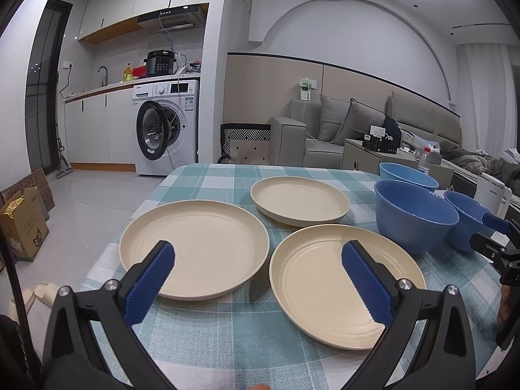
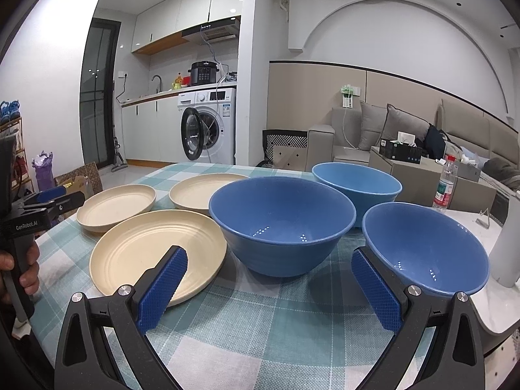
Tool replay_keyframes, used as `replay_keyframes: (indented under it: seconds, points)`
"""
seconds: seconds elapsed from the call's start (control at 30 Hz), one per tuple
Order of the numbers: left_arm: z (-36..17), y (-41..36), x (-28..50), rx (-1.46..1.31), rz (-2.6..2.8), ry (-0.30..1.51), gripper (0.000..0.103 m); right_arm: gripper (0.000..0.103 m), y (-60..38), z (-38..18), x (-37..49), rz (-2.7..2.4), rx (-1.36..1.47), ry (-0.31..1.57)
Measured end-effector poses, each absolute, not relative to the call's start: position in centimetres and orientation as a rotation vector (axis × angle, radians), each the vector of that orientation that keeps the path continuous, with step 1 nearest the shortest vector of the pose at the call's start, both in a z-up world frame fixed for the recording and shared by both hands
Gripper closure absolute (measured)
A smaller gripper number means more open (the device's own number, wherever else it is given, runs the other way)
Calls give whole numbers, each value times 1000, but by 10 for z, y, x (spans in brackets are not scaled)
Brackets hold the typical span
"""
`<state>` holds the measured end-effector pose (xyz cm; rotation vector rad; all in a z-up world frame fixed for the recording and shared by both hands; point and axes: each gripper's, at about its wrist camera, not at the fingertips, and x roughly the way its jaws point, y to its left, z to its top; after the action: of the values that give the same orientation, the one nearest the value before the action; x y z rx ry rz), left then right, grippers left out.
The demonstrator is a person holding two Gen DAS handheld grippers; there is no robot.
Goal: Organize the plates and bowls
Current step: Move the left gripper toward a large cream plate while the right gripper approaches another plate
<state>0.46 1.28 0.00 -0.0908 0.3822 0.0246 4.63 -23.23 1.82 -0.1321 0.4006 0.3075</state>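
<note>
Three cream plates lie on a checked tablecloth [image 1: 227, 331]: a left plate [image 1: 208, 243], a near right plate [image 1: 312, 279] and a far plate [image 1: 299, 200]. Three blue bowls stand to their right: a middle bowl [image 2: 279, 217], a far bowl [image 2: 357, 180] and a near right bowl [image 2: 429, 247]. My left gripper [image 1: 258, 258] is open and empty, above the gap between the two near plates. My right gripper [image 2: 269, 265] is open and empty, in front of the middle bowl, its right finger beside the near right bowl.
The table's left edge drops to the floor with cardboard boxes [image 1: 24, 224]. A white kettle-like object [image 2: 510, 247] and a water bottle [image 2: 445, 183] stand at the right. A washing machine [image 1: 169, 126] and a sofa [image 1: 341, 130] lie beyond.
</note>
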Motion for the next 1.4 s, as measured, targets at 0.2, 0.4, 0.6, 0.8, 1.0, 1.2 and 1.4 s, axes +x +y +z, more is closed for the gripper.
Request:
replay_keyframes:
  seconds: [0.2, 0.4, 0.6, 0.8, 1.0, 1.2, 1.4]
  points:
    - [7, 11, 4, -59, 23, 378, 0, 0, -221, 17, 51, 341, -120, 457]
    - [15, 15, 2, -53, 26, 398, 0, 0, -206, 27, 53, 383, -116, 482]
    - [23, 21, 2, -26, 57, 417, 0, 0, -187, 39, 57, 421, -120, 505]
    - [31, 34, 4, -36, 79, 439, 0, 0, -166, 49, 62, 466, -144, 504]
    - [34, 43, 9, -32, 100, 460, 0, 0, -148, 58, 70, 492, -146, 509]
    - [43, 50, 18, -43, 101, 460, 0, 0, -132, 72, 82, 511, -160, 520]
    - [50, 59, 25, -65, 106, 453, 0, 0, -110, 91, 96, 533, -172, 530]
